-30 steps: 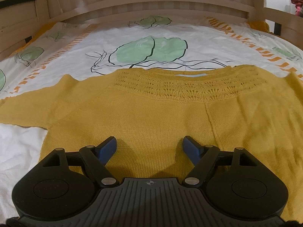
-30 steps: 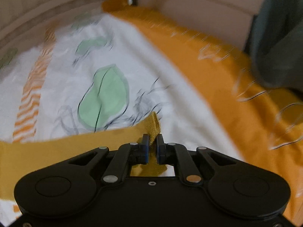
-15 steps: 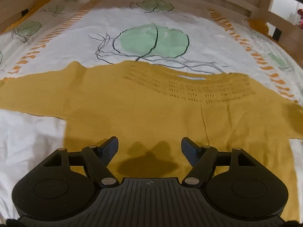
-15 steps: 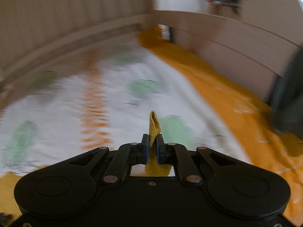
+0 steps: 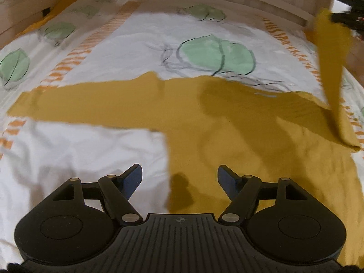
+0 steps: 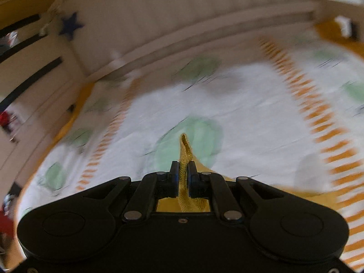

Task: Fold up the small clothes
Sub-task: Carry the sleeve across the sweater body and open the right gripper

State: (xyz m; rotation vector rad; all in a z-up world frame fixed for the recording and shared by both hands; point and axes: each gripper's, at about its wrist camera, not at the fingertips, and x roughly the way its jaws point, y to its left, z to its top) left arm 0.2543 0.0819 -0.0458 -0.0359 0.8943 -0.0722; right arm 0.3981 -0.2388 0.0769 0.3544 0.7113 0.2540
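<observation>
One mustard sweater (image 5: 238, 132) lies on one bed sheet (image 5: 118, 150), one sleeve (image 6: 185, 157) clenched in the right gripper (image 6: 183, 177), while the left gripper (image 5: 179, 179) hovers released.

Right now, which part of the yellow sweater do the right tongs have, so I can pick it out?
Start at the bedsheet, white with green leaves, where the mustard sweater lies flat. Follow its edge on the picture's right: one sleeve rises off the bed, pinched shut at its tip in the right tongs. The other sleeve lies flat on the sheet.
</observation>
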